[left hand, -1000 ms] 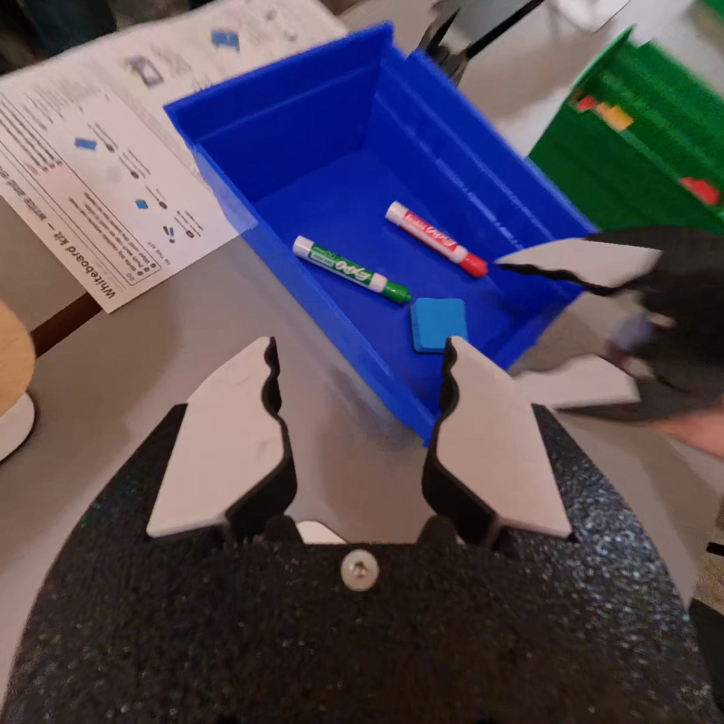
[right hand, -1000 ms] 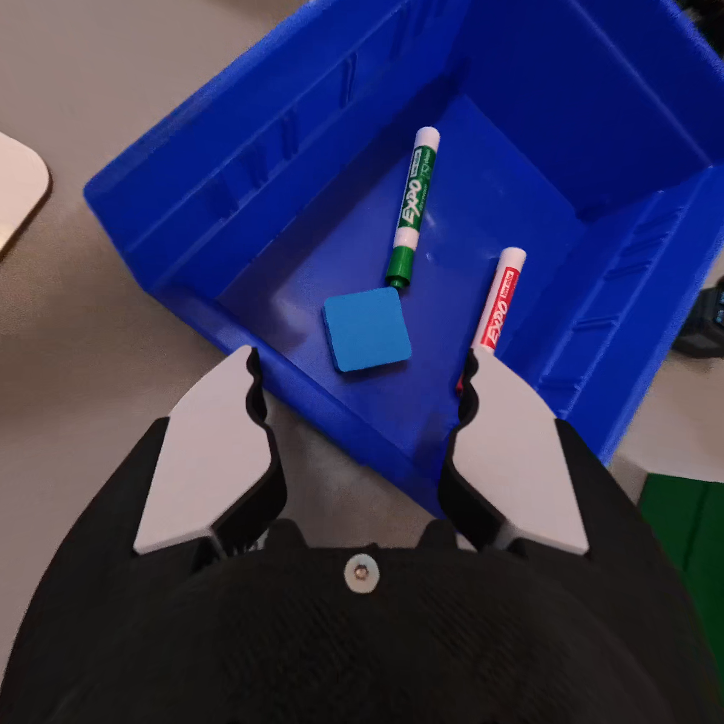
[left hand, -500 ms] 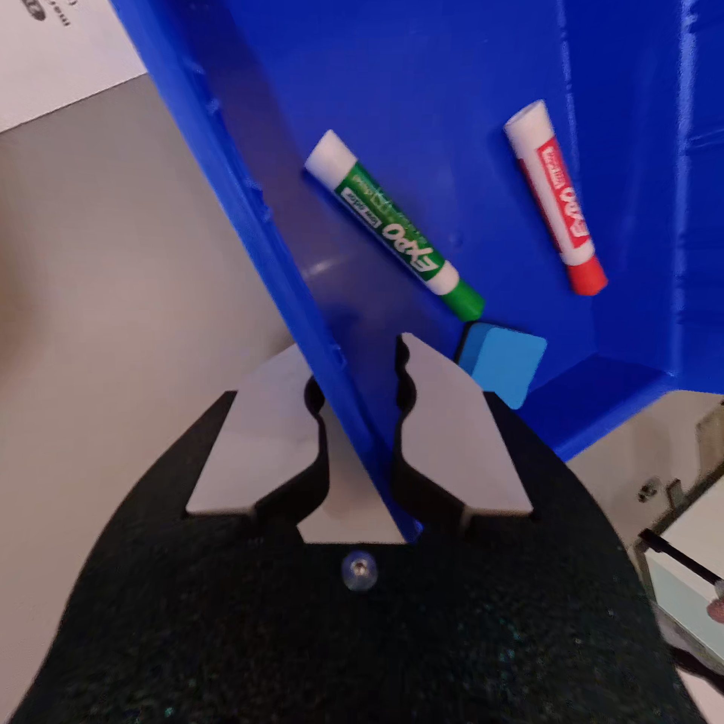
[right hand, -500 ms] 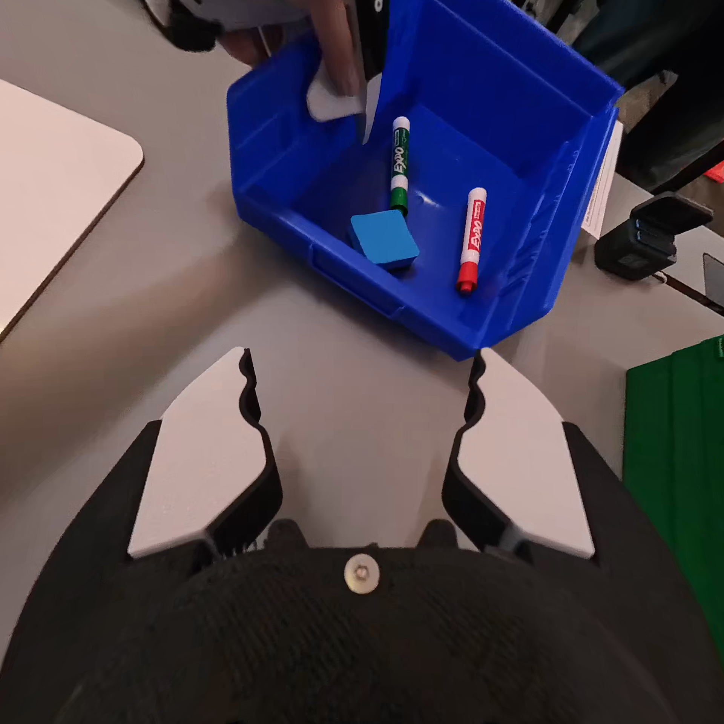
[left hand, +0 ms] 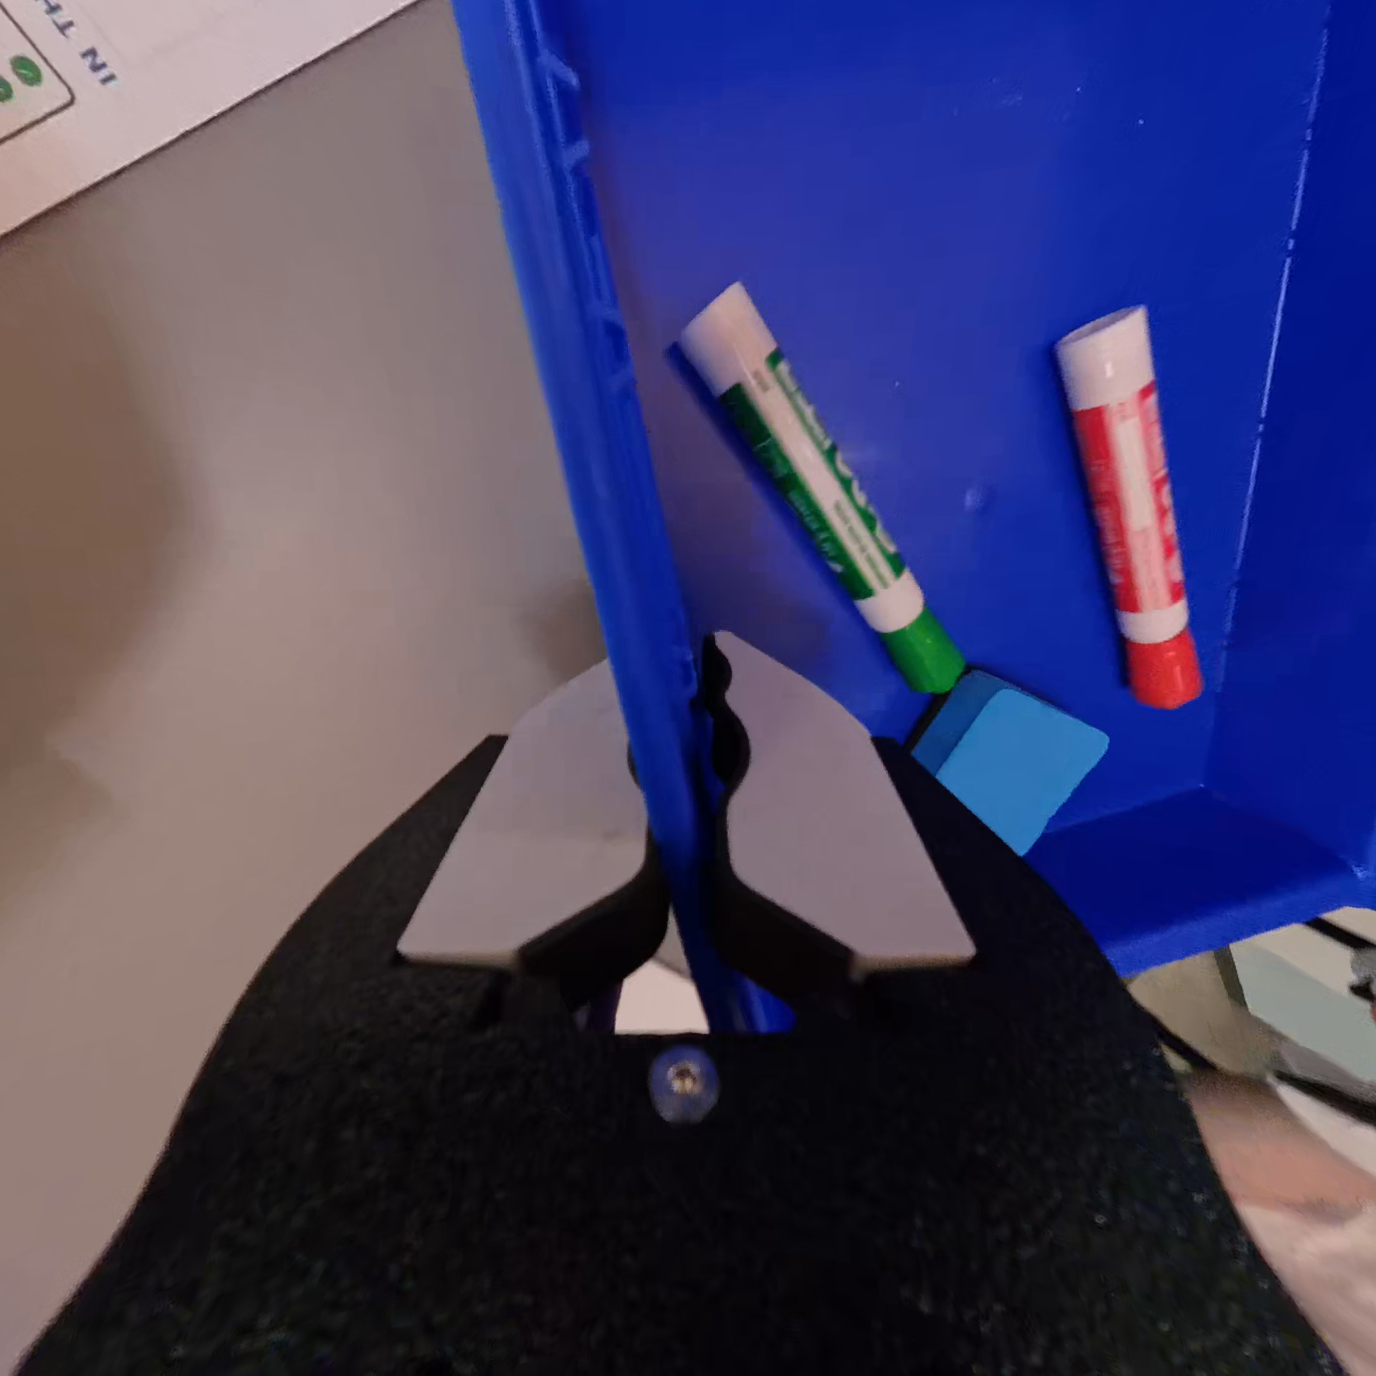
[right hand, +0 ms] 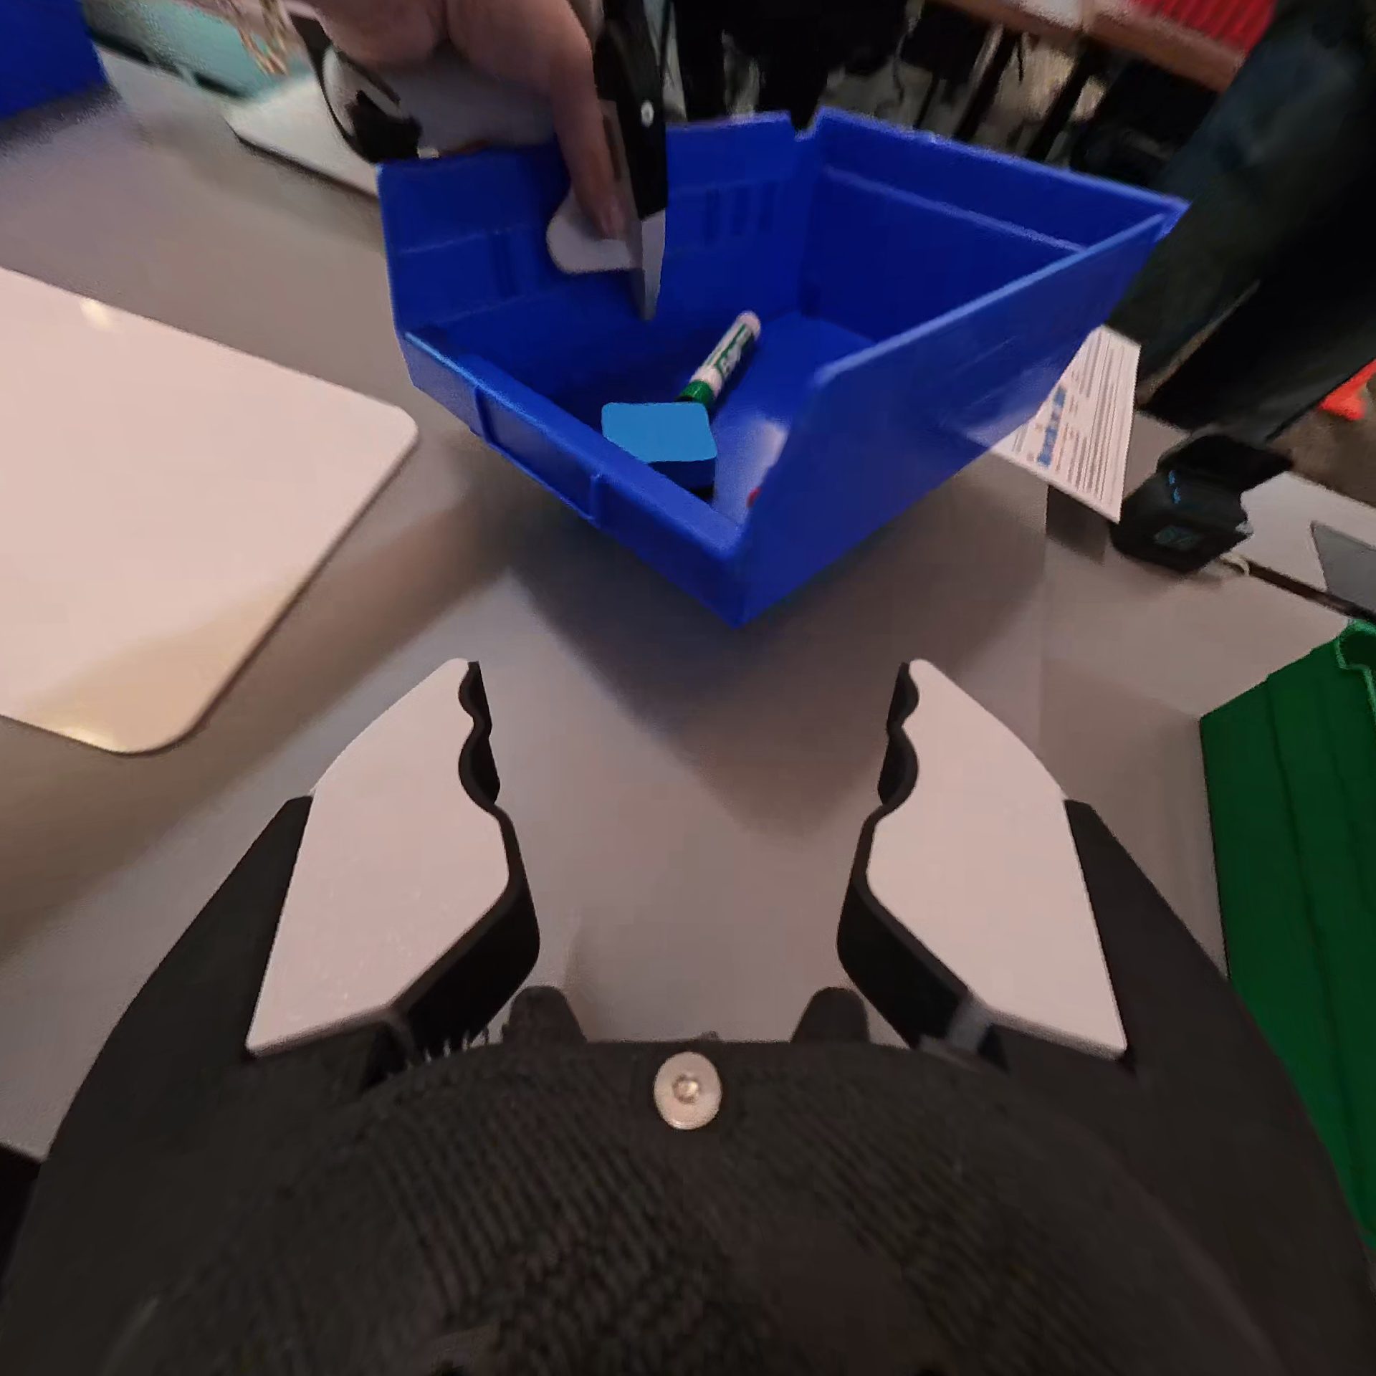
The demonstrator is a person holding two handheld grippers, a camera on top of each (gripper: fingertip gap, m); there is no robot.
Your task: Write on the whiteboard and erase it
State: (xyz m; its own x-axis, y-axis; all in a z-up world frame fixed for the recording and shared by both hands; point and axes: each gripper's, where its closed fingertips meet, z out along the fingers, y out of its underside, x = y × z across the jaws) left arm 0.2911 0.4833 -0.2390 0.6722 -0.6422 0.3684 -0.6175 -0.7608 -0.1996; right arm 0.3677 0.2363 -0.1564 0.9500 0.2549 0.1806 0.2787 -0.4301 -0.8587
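Left tongs [left hand: 670, 744] clamped on the side wall of the blue bin [left hand: 968, 186], one finger outside, one inside, wall pinched between them. From the right wrist view, same tongs [right hand: 633, 246] gripping that wall at the bin's [right hand: 931, 246] far left corner, held by a hand [right hand: 476, 67] from above; bin tilted, near corner low against the grey surface [right hand: 655, 744].

Inside the bin: green marker [left hand: 819, 491] lying at a slant along the held wall, cap end down toward the low front corner; red marker [left hand: 1128, 506] well apart from it, nearer the opposite wall, cap also toward the front. Light blue eraser [left hand: 1005, 759] in the front corner, touching or just beside the green cap. In the right wrist view, eraser [right hand: 659, 439] sitting against the near wall, green marker [right hand: 722, 365] just behind it, red marker mostly hidden behind the bin wall.

Right tongs [right hand: 689, 737] wide apart, holding nothing, above bare surface just short of the bin's near corner.

Whiteboard [right hand: 149, 506] flat on the surface at the left edge of the right wrist view, left of the bin, blank. Printed sheet [right hand: 1080, 432] at the bin's far right side; black device [right hand: 1184, 514] beside it. Green bin [right hand: 1303, 856] at the right edge. Same sheet [left hand: 112, 89] at the top left in the left wrist view.
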